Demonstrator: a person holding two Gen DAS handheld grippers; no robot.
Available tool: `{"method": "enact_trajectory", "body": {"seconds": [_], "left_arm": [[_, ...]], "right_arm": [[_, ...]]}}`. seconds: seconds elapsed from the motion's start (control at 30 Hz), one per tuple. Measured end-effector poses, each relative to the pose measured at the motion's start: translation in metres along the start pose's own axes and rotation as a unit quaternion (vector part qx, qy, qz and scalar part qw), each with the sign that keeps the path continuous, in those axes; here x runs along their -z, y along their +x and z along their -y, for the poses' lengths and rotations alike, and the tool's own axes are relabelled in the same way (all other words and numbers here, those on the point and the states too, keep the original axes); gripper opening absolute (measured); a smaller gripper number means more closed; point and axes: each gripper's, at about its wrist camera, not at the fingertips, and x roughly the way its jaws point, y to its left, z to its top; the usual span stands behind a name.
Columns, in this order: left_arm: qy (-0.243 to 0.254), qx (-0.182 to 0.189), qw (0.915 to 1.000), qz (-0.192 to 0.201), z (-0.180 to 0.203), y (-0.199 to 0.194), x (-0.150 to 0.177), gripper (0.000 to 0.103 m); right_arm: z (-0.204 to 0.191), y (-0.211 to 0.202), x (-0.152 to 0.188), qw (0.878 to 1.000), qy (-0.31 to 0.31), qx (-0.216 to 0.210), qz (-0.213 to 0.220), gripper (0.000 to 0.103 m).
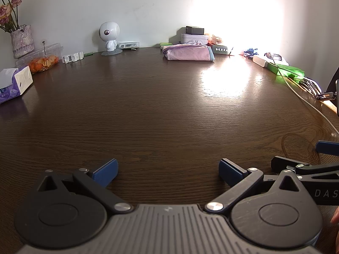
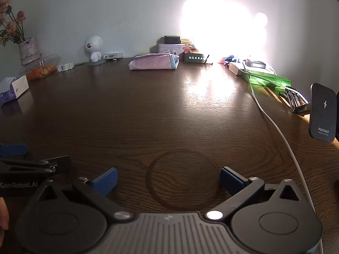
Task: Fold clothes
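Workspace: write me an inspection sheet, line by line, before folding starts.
Surface: dark wood table, bare in the middle, glare at the far right.
Job's things: folded pink cloth at the far edge; nothing else to fold seen.
Clutter: tissue box, vase, robot figurine, tin, wireless charger.
Grippers: left gripper and right gripper both open, empty.
Cables: white cable along the right side.
Surroundings: pale wall.
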Motion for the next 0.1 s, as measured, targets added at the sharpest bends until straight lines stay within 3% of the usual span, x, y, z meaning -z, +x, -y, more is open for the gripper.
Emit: {"method": "enact_trajectory", "body": {"seconds": [0.1], "left_arm": [[0.0, 0.0, 1.0, 0.0, 0.0003, -0.0001, 0.0, 0.102]], "right_arm": [[-0.0001, 0.0, 0.0, 1.0, 0.0, 0.0, 0.0, 0.103]]}}
